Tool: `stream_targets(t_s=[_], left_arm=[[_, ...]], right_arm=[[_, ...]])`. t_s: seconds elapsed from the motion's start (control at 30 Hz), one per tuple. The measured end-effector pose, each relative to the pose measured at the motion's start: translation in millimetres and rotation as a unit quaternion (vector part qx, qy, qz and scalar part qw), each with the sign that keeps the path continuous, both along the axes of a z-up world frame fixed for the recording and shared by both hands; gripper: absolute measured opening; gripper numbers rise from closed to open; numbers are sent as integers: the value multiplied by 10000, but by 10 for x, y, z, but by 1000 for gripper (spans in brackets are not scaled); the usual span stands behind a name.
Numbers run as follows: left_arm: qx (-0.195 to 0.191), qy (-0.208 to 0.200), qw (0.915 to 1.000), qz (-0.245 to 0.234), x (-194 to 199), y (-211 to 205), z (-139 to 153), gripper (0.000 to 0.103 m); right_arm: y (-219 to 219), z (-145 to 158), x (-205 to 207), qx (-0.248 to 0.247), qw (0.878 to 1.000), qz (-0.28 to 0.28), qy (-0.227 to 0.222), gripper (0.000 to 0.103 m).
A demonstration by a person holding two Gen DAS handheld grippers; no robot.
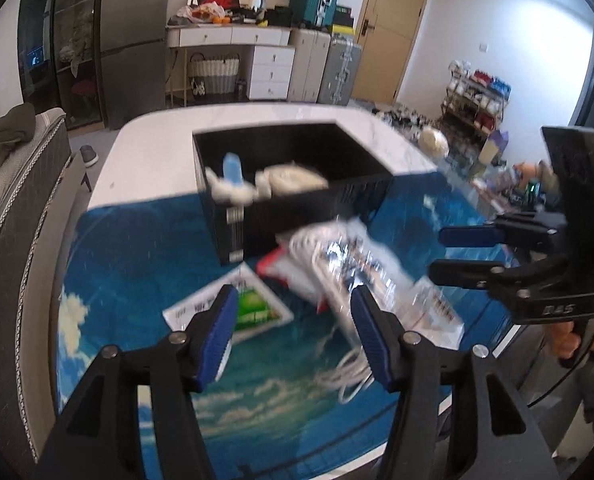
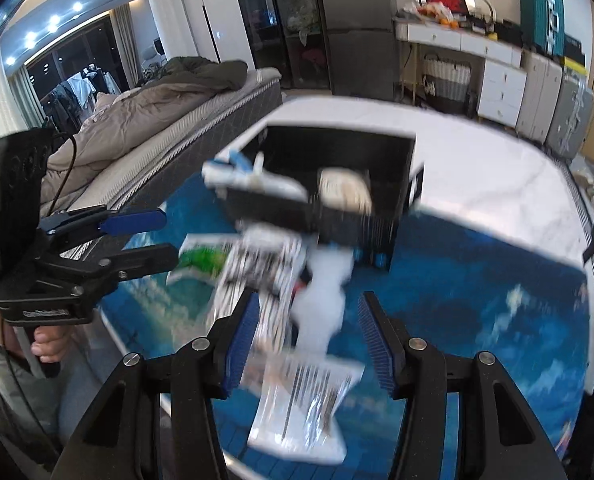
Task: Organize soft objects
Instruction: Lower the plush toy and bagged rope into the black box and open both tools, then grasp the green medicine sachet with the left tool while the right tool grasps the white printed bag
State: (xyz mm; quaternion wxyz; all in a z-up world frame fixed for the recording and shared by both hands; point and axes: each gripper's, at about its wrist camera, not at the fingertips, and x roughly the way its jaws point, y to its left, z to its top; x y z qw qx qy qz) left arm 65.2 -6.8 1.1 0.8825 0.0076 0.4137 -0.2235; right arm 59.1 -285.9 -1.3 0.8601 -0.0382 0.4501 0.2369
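Observation:
A black box (image 1: 297,204) stands on the table and holds a white and blue soft toy (image 1: 231,184) and a cream soft item (image 1: 297,178). In front of it, on the blue mat (image 1: 137,248), lies a blurred pile of clear plastic bags (image 1: 349,260), a white cord (image 1: 349,376) and a green and white packet (image 1: 253,308). My left gripper (image 1: 293,332) is open above the mat, just before the pile. My right gripper (image 2: 305,336) is open over the bags (image 2: 301,400); it also shows in the left wrist view (image 1: 437,252). The box (image 2: 337,216) shows in the right wrist view too.
The white table (image 1: 157,148) extends past the mat. A bed (image 2: 157,120) runs along the table's left side. Behind stand a white dresser (image 1: 257,60), suitcases (image 1: 329,68) and a door (image 1: 393,32). A cluttered rack (image 1: 477,96) stands at right.

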Motion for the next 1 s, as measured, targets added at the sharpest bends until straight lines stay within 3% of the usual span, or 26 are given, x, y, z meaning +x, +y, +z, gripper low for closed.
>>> stream_targets(t_s=[0.1, 0.2, 0.37, 0.43, 0.47, 0.5, 0.73, 1.0], left_arm=[[165, 169, 9997, 62, -3, 16, -192, 58], [116, 314, 9994, 73, 29, 71, -320, 58], [356, 186, 9990, 196, 140, 121, -385, 58], [414, 177, 9989, 133, 217, 120, -415, 66], [473, 181, 9987, 54, 267, 103, -430, 76], [547, 173, 9984, -22, 315, 84, -446, 81], [661, 286, 9974, -81, 555, 115, -546, 81], [585, 477, 9971, -87, 159, 129, -558, 81]], right_arm=[[-26, -153, -195, -13, 9997, 27, 248, 53], [-23, -310, -347, -90, 9992, 57, 394, 63], [-24, -470, -413, -55, 9979, 35, 645, 68], [-14, -539, -421, -119, 9975, 69, 697, 69], [-9, -566, -427, -127, 9972, 95, 735, 69], [-7, -587, -430, -133, 9970, 110, 757, 69], [-65, -585, -429, -90, 9969, 162, 766, 71], [-149, -547, -325, -73, 9967, 102, 805, 70]])
